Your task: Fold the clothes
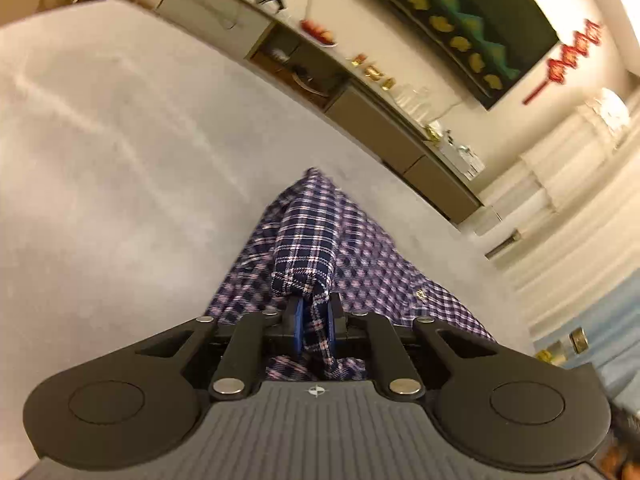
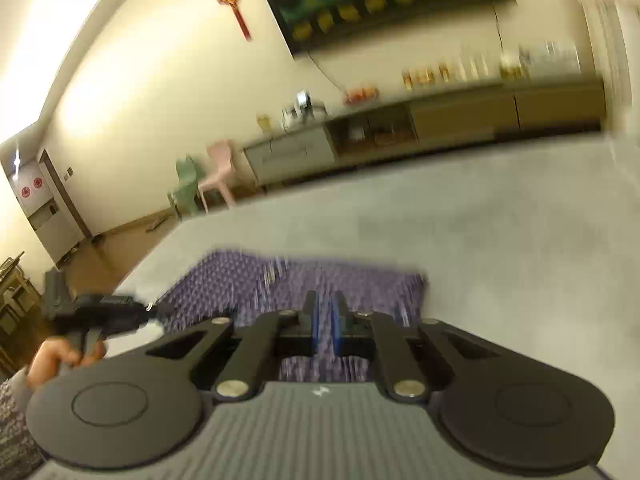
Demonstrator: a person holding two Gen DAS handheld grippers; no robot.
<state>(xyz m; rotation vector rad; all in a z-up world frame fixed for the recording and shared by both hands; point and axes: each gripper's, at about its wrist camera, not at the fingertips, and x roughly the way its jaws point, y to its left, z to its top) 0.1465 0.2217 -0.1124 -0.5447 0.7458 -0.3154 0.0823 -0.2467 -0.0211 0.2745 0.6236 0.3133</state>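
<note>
A navy, white and pink plaid garment (image 1: 316,236) lies on a broad grey surface (image 1: 100,152). My left gripper (image 1: 314,312) is shut on a bunched fold of it, which rises in a ridge over the blue pads (image 1: 298,320) and hangs beneath them. In the blurred right wrist view the garment (image 2: 248,280) spreads flat ahead. My right gripper (image 2: 325,318) is over its near edge with the jaws almost together and plaid cloth showing between and under them. A person's hand (image 2: 60,356) holds the left gripper (image 2: 150,311) at the garment's left edge.
The grey surface (image 2: 500,240) runs wide beyond the garment. Behind it a long low cabinet (image 1: 372,120) with small items stands along the wall. A pink chair (image 2: 220,176) and a green chair (image 2: 186,184) stand on the floor past the surface's far left corner.
</note>
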